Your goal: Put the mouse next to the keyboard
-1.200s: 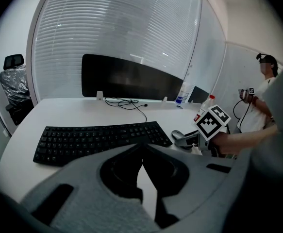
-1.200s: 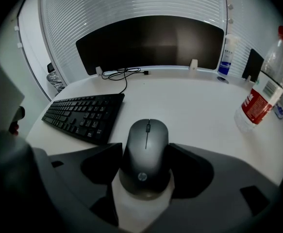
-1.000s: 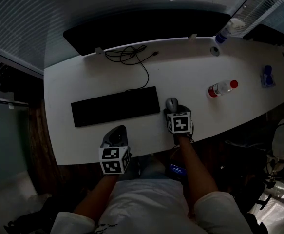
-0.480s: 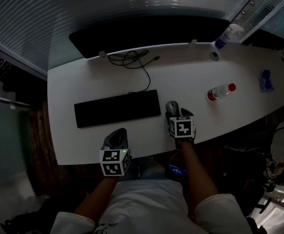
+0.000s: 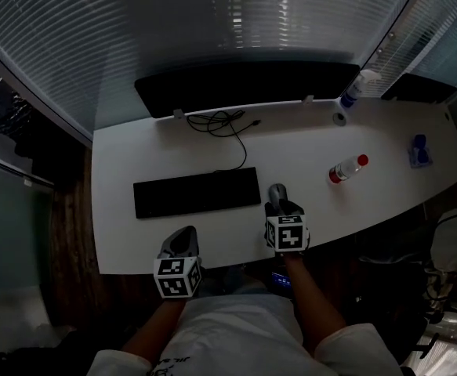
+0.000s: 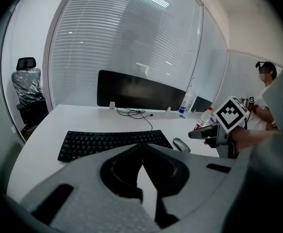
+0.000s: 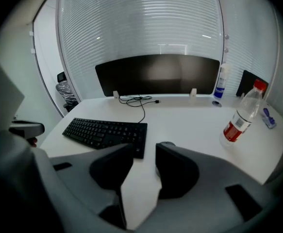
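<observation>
The mouse [image 5: 277, 192] lies on the white table [image 5: 306, 143] just beside the right end of the black keyboard [image 5: 197, 193], with a narrow strip of table between them; it is rounded and grey, and its long side runs away from the person.

The right gripper [image 5: 283, 208] hangs at the near end of the mouse, with its marker cube towards the person; its jaws stand partly apart and have just been closing, with nothing between them. In the right gripper view only bare table shows in the gap of the right gripper [image 7: 144, 152], and the mouse [image 7: 168, 143] peeps out behind the tip of the right-hand jaw; the pads do not pinch it.

The left gripper [image 5: 183, 240] is over the near edge of the table, below the keyboard and well apart from the mouse; in its own view the tips of the left gripper [image 6: 142, 148] are pressed together and hold nothing — the mouse [image 6: 181, 144] shows beyond them, to the right.

Farther back a dark monitor [image 5: 248, 84] stands along the far edge; a black cable [image 5: 226, 124] coils in front of it and runs down to the keyboard; a clear bottle [image 5: 344, 169] with a red label lies to the right, well apart from the mouse.
</observation>
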`<state>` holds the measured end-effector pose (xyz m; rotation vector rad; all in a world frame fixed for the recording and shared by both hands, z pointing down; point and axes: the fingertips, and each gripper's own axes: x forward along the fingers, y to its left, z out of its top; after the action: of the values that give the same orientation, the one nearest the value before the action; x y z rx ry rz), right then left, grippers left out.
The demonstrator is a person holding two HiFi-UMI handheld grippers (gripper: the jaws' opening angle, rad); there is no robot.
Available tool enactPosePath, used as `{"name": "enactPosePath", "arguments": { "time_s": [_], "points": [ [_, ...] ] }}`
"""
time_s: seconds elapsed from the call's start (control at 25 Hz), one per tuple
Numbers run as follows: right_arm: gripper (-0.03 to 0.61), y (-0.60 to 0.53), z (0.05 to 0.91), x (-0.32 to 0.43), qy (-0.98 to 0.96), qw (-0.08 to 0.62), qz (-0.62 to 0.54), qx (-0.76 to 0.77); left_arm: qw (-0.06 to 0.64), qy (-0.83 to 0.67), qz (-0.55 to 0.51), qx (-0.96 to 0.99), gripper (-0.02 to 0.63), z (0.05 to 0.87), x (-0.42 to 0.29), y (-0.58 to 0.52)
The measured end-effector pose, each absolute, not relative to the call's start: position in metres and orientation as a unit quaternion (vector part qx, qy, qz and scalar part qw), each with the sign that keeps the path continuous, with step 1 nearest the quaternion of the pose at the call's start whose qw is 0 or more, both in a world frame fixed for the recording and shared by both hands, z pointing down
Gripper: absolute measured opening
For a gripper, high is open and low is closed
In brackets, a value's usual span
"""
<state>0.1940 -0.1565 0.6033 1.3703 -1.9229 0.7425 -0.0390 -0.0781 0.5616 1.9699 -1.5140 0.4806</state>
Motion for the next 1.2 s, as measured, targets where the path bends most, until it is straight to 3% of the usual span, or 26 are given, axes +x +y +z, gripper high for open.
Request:
{"name": "enactPosePath", "arguments": {
  "time_s": [0.12, 0.2, 0.68, 1.2],
  "points": [
    [0.037, -0.146, 0.582, 0.176, -0.740, 0.314, 0.271, 0.529, 0.296, -0.575, 0.169, 0.744, 0.005, 0.551, -0.045, -0.072],
    [0.007, -0.138, 0.569, 0.157, -0.753, 0.305, 0.269, 0.518, 0.292, -0.576, 0.163, 0.746, 0.006, 0.544, -0.048, -0.069],
    [0.005, -0.079, 0.549, 0.053, -0.821, 0.298, 0.228, 0.430, 0.289, -0.608, 0.141, 0.726, 0.006, 0.533, -0.081, -0.033],
    [0.003, -0.071, 0.540, 0.030, -0.835, 0.294, 0.220, 0.410, 0.282, -0.623, 0.134, 0.717, 0.006, 0.527, -0.094, -0.028]
  ]
}}
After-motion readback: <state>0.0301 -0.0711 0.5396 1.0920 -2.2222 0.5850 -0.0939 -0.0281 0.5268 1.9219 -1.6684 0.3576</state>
